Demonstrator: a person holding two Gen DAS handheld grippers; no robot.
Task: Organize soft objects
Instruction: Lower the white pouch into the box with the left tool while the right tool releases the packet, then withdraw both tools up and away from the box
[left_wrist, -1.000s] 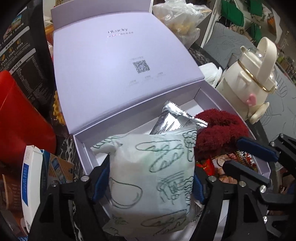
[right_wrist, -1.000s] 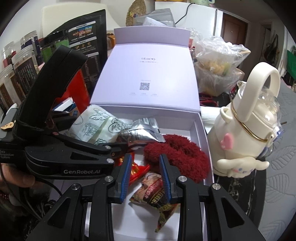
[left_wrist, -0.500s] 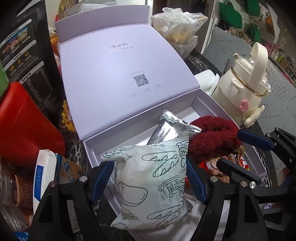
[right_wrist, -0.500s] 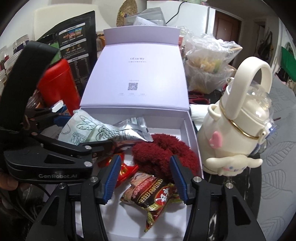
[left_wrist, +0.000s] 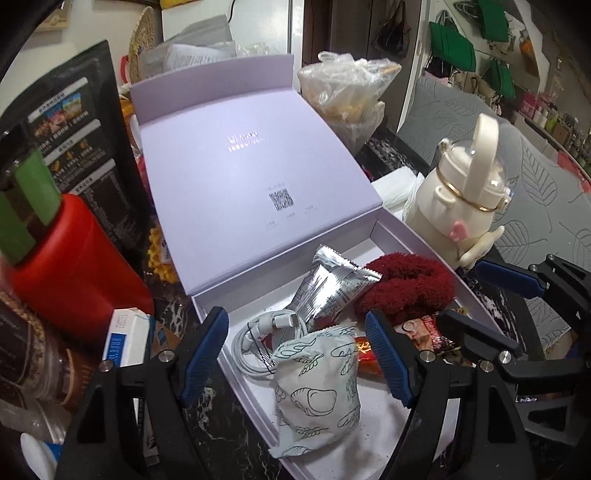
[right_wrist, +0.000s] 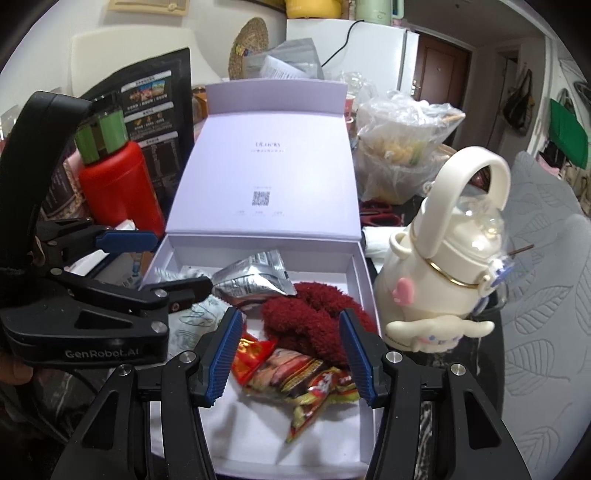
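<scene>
Pouch (left_wrist: 319, 384) — soft, light, printed wrapper — lies in the lilac box (left_wrist: 236, 373) beside the cable. Pinch its mid-body gently. Left gripper (left_wrist: 295, 354) and right gripper (right_wrist: 291, 356) both gape wide, empty.

Black angular frames on left gripper (left_wrist: 295, 354) and right gripper (right_wrist: 291, 354), with ribbed blue pads (right_wrist: 225, 354) on the fingers. Silver screws (right_wrist: 392, 356) at the joints. White "GenRobot.AI" lettering (right_wrist: 101, 353) on the left gripper's side; curved black handle (right_wrist: 44, 155) above the lettering.
</scene>
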